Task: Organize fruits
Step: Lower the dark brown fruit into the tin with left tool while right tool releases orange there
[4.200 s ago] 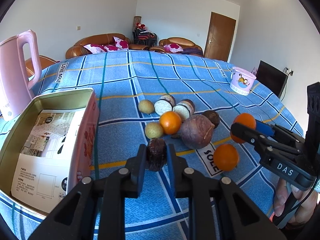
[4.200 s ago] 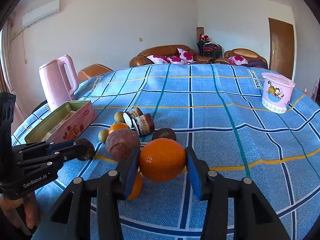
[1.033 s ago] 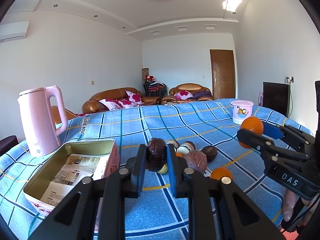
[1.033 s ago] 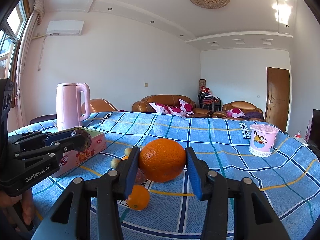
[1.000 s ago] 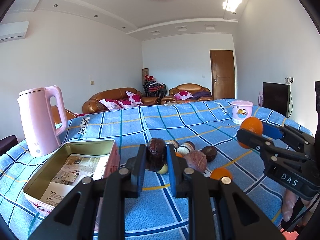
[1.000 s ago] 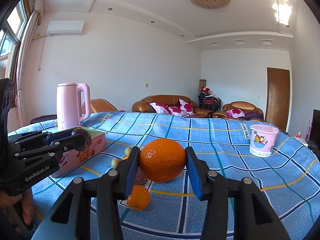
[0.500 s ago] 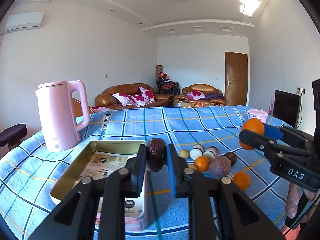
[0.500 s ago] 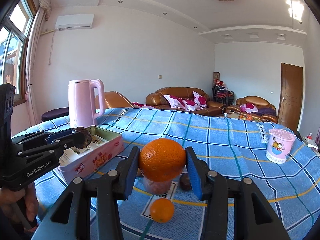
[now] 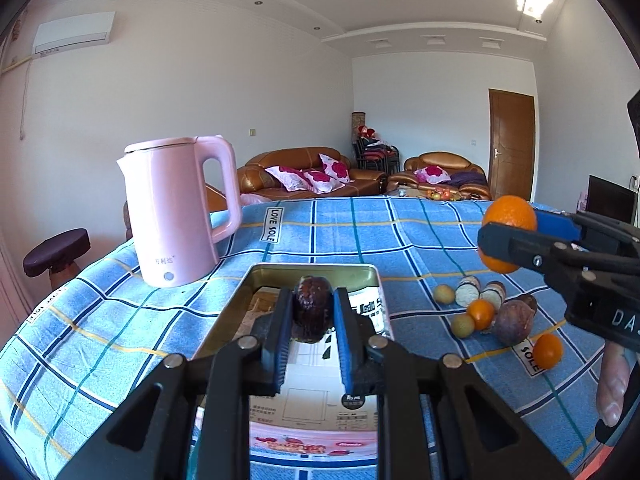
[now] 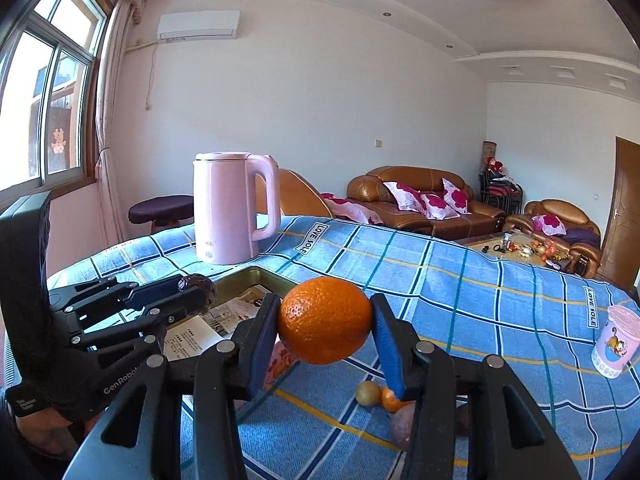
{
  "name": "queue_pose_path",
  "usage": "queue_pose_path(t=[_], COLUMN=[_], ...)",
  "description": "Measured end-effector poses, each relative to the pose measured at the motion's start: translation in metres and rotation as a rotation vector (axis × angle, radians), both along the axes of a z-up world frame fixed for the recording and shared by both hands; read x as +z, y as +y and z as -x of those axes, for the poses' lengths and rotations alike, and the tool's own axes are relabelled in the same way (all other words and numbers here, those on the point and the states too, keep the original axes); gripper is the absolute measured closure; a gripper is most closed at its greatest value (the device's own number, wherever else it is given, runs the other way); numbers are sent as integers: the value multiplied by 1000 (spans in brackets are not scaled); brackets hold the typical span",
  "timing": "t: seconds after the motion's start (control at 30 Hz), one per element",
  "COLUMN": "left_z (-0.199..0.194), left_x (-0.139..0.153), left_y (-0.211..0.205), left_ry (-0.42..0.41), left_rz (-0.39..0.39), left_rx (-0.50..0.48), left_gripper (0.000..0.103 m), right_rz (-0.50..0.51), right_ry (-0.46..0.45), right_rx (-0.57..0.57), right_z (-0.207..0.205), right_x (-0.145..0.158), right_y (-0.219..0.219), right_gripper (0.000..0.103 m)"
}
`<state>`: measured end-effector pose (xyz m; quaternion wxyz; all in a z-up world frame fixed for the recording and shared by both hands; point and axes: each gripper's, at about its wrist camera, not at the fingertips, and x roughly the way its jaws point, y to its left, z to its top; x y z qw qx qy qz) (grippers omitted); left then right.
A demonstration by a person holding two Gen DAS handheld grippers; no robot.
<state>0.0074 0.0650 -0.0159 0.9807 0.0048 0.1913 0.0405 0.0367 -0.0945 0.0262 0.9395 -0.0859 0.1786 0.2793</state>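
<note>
Above the open tin (image 9: 362,276) at the near left of the desk (image 9: 400,220), the left gripper (image 9: 312,314) had arrived, its jaws pinching a dark wrinkled fruit (image 9: 311,307) that a second earlier hung over the fruit pile (image 9: 492,312). Off to the right, the right gripper (image 10: 325,330) had swung toward the tin too, jaws clamped on an orange (image 10: 325,326). Both fruits looked ready to be set inside; the rest stayed on the cloth.

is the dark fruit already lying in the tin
No, the dark fruit is clamped between the left tongs, held above the open tin.
</note>
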Motion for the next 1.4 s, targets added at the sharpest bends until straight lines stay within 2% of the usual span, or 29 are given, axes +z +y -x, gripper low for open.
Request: queue_pose_path(t=[0.23, 0.53, 0.9, 1.4], left_z=[-7, -25, -39, -47], left_x=[-2, -16, -29, -36], left_y=[29, 57, 57, 55], left_ry=[40, 121, 185, 234], left_rz=[26, 60, 53, 50], left_rx=[52, 75, 62, 57], left_gripper=[82, 82, 82, 82], right_rz=[24, 83, 145, 160], right_ry=[42, 91, 169, 237], right_rx=[55, 101, 122, 112], right_z=[-15, -32, -49, -59], right_x=[-5, -29, -64, -70], right_y=[32, 69, 100, 103], right_gripper=[55, 55, 55, 55])
